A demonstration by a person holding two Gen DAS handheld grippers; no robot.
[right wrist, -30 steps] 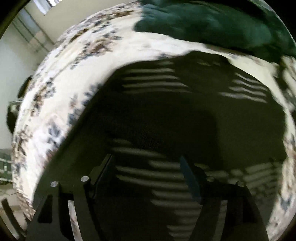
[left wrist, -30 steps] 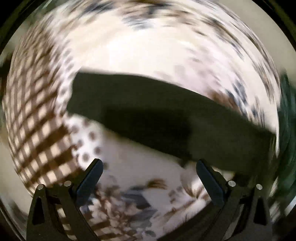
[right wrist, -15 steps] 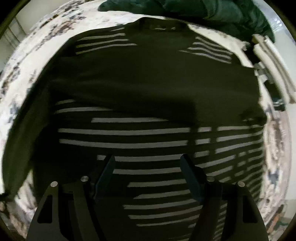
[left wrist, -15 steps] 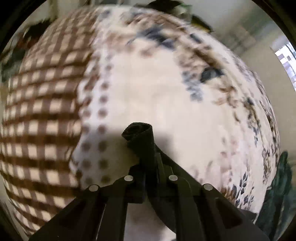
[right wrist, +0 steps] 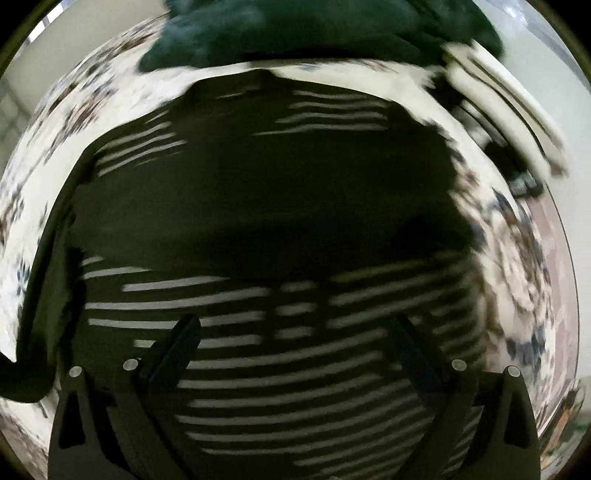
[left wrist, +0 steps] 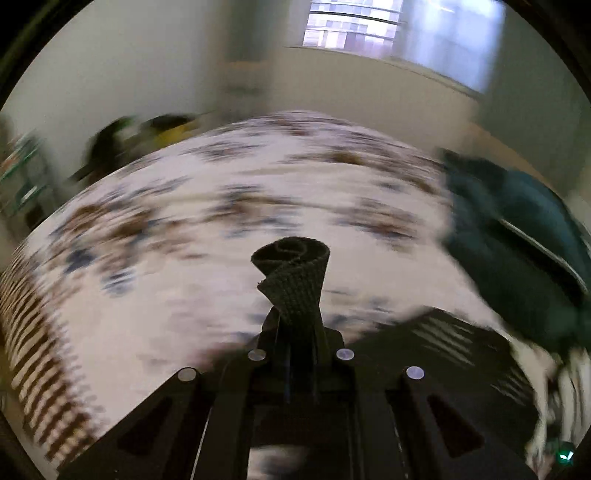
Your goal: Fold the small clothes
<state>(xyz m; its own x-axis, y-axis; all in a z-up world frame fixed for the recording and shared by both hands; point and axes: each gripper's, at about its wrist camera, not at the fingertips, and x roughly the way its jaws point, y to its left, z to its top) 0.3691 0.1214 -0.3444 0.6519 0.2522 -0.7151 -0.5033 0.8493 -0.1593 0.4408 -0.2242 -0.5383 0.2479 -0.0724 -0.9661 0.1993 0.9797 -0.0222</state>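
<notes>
A curled end of dark knit sleeve (left wrist: 295, 273) is clamped between the closed fingers of the left gripper (left wrist: 295, 332), above the floral bedspread (left wrist: 221, 221). The black white-striped knit sweater (right wrist: 266, 206) is spread flat on the bedspread beneath the right gripper (right wrist: 295, 343), whose fingers are parted and hold nothing.

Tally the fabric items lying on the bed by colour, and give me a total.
Black with white stripes: 1, the striped sweater, its cuff pinched in the left tool
Dark green: 1, the green bundle beyond the sweater
Brown and cream check: 1, the checked cloth at the bed's edge
Total: 3, all on the floral bedspread
</notes>
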